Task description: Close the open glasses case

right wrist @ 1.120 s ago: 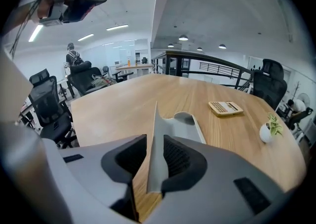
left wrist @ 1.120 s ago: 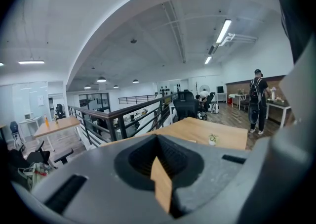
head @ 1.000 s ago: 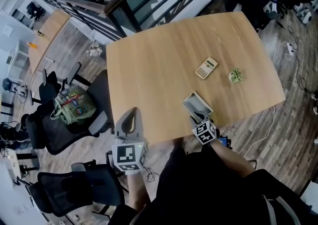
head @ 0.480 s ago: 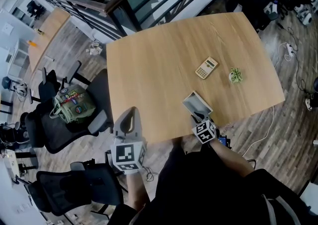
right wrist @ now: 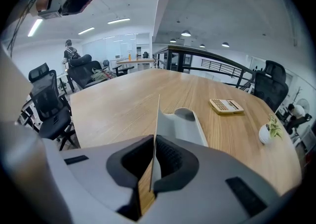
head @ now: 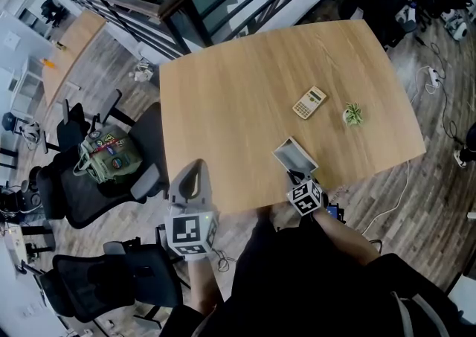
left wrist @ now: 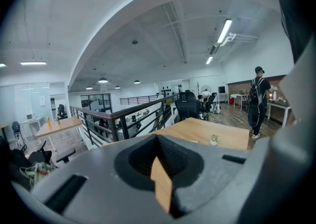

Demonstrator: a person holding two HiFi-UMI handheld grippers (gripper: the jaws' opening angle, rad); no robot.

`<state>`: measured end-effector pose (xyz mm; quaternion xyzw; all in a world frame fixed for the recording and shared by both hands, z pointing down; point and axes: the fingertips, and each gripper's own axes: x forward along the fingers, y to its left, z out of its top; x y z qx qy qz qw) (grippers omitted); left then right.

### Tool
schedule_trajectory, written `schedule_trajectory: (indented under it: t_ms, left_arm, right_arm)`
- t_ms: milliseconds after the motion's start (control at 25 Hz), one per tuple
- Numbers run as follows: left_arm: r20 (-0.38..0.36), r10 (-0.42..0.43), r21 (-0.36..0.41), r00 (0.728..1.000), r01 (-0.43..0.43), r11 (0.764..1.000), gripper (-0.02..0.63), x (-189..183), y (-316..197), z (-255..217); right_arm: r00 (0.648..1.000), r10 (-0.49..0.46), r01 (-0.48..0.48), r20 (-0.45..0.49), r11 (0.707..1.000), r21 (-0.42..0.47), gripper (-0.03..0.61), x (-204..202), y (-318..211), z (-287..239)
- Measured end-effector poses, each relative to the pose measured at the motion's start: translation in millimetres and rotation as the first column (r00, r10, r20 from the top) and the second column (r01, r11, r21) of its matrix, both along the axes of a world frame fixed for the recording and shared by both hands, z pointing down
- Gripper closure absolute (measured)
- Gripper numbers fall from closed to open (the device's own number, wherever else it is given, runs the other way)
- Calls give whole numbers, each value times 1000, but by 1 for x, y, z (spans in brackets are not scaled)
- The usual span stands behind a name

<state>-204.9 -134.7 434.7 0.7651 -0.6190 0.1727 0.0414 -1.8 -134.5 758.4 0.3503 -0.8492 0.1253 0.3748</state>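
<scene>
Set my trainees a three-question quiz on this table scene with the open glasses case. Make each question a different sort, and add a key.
1. Multiple choice: of the left gripper and the right gripper, which has its tips at the glasses case? A. left B. right C. both
2. True or false: the calculator lies inside the glasses case.
3. Short answer: in the head view, what small thing stands on the table to the right of the calculator?
Key: 1 B; 2 false; 3 a small potted plant.
</scene>
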Motion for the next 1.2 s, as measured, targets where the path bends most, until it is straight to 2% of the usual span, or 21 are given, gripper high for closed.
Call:
schedule_trajectory:
  t_ms: [920,1200]
  left_arm:
    - [-17,17,10,1000,-17,1000,614,5,-6,-4]
    - [-19,24,1,1000,-24,1000,614,6,-7,0]
  right_arm:
    - [1000,14,-14,8,999,-37,560,4,-2,-3]
    - [999,35,-32,40,997,-73,560,5,-5,-2]
